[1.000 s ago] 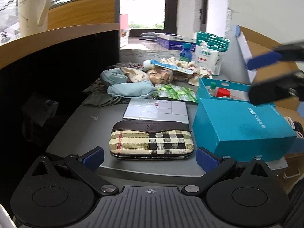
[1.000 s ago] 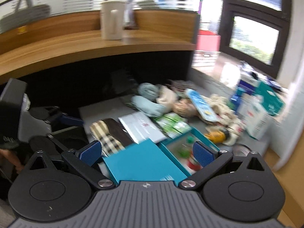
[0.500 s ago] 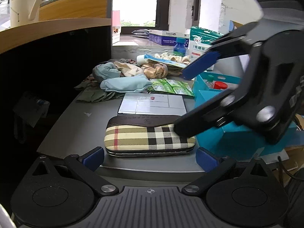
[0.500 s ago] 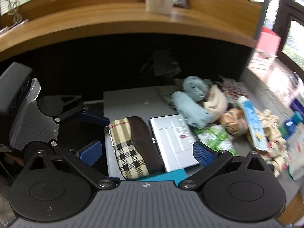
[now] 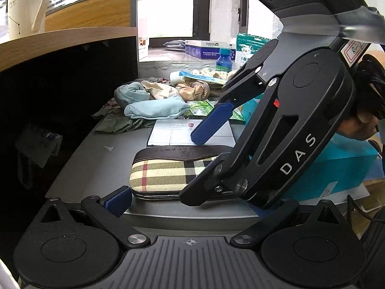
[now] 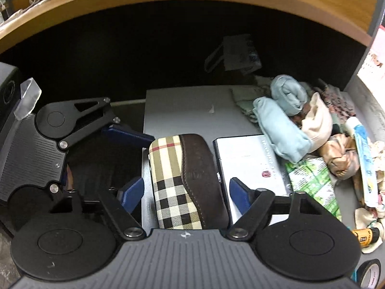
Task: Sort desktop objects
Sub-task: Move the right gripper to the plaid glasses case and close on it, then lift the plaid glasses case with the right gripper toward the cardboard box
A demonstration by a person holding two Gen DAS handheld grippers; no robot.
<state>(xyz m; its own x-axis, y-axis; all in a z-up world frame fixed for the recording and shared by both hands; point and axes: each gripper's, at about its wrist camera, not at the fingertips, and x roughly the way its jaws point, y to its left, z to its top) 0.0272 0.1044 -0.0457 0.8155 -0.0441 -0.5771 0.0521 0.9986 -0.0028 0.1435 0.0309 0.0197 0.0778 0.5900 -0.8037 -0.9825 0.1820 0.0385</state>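
Observation:
A plaid glasses case [image 5: 166,175] with a brown leather flap lies along the front edge of the grey desk [image 5: 101,159]. My right gripper [image 6: 185,195] hangs over it, open. Its blue fingers [image 6: 131,195] straddle the case [image 6: 175,178] across its width, with a small gap on each side. In the left wrist view the right gripper [image 5: 204,163] fills the right half and hides the case's right end. My left gripper [image 5: 191,204] is open in front of the case, holding nothing. Its right finger is hidden behind the right gripper.
Behind the case lies a flat silver tin [image 6: 250,166]. Further back are light blue cloths [image 6: 281,130], a green packet [image 6: 310,175] and a toothpaste tube [image 6: 363,149]. A teal box [image 5: 336,168] stands right of the case. A wooden shelf with a white mug [image 5: 26,4] overhangs on the left.
My right gripper has swung in from the right and come down over the plaid case, its fingers now on either side of it. The left gripper has edged closer to the case.

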